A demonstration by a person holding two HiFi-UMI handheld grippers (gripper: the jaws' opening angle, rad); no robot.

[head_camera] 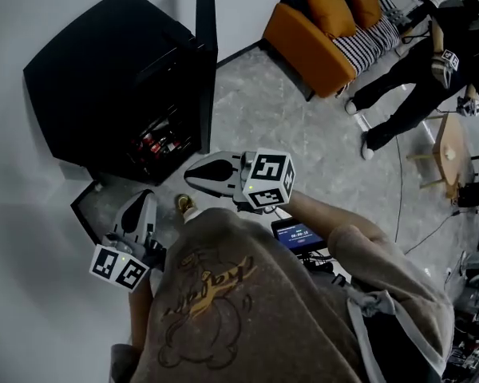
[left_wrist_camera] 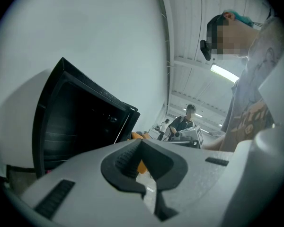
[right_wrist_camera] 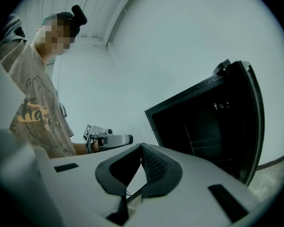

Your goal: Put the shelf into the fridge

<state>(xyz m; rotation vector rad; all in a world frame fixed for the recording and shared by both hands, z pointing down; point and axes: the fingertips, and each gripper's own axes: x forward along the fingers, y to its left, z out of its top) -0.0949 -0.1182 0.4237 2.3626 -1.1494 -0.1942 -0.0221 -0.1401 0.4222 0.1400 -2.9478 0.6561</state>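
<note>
One black fridge (head_camera: 104, 78) stands on the floor with its door (head_camera: 206, 30) open; the dark flat panel (head_camera: 84, 207) lying just beside its base looks like the shelf, though I can't confirm that. Left claw (left_wrist_camera: 141, 142) and right claw (right_wrist_camera: 141, 146) are both pressed together on nothing — I'd spread them, pinch the panel's opposite edges, keep it level and slide it in square.

Nothing reads clearly. The shirt (head_camera: 211, 286) has orange script lettering, too warped to make out. A small blue screen (head_camera: 297, 234) shows pale characters, too small to read. The cubes (head_camera: 269, 179) on the left gripper (head_camera: 141, 200) and right gripper (head_camera: 193, 174) bear only square markers.
</note>
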